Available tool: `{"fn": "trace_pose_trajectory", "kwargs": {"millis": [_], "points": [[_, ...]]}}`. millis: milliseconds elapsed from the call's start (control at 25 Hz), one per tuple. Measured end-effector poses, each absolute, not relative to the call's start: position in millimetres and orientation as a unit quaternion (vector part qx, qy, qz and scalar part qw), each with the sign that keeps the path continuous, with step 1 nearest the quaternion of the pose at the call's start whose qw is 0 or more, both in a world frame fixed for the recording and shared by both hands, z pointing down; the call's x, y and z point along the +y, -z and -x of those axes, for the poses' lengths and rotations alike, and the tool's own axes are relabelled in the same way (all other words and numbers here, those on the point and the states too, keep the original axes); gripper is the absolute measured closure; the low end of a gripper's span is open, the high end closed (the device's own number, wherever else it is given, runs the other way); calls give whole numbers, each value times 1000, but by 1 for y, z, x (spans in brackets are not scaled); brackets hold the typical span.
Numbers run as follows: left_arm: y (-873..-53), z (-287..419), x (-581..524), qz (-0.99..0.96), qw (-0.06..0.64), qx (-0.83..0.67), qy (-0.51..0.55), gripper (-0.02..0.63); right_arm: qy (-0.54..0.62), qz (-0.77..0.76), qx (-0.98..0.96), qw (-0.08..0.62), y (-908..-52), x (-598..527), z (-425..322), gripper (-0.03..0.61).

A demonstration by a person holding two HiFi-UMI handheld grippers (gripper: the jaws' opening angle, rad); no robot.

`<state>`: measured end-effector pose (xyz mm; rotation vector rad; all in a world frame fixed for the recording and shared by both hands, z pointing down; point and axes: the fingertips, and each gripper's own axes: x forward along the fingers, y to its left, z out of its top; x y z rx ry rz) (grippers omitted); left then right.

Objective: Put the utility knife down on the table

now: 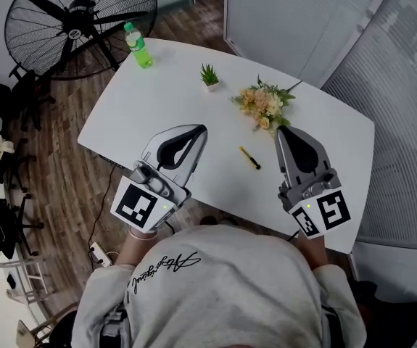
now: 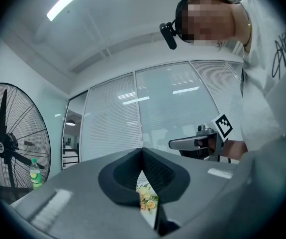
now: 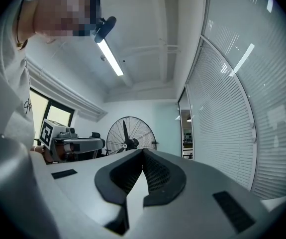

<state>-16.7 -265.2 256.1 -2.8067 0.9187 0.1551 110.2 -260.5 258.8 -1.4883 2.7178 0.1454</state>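
The utility knife [image 1: 249,158], small, yellow and black, lies flat on the white table [image 1: 157,100], between the two grippers and touched by neither. My left gripper [image 1: 199,127] hovers over the table's near edge, left of the knife, with its jaws shut and nothing in them; its own view shows the tips [image 2: 142,150] meeting. My right gripper [image 1: 282,130] is held to the right of the knife, also shut and empty, its tips [image 3: 143,151] closed together. Each gripper view shows the other gripper off to the side.
On the table stand a green bottle [image 1: 138,46] at the far left, a small potted plant [image 1: 209,76] and a bunch of flowers [image 1: 265,104] beyond the knife. A big floor fan [image 1: 77,20] stands past the table's left end. A blinds-covered glass wall [image 1: 404,85] runs along the right.
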Motion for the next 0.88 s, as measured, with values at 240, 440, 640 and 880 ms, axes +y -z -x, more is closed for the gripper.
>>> {"fn": "trace_pose_trajectory", "kwargs": {"millis": [240,440,640,880], "points": [[-256,19,-263,944,96,310,-60,615,-42,479,877,16,-262,-259,-109,577],[-256,17,-266,944,94,311,-51,615,-36,478,878,22,-266,-263,-110,577],[-258,16,-268,944,94,313,-52,615,-18,473,880,43,-267,-263,-113,577],[-257,14,-268,944,91,312,-56,615,-18,472,881,37,-270,-261,-112,577]]}}
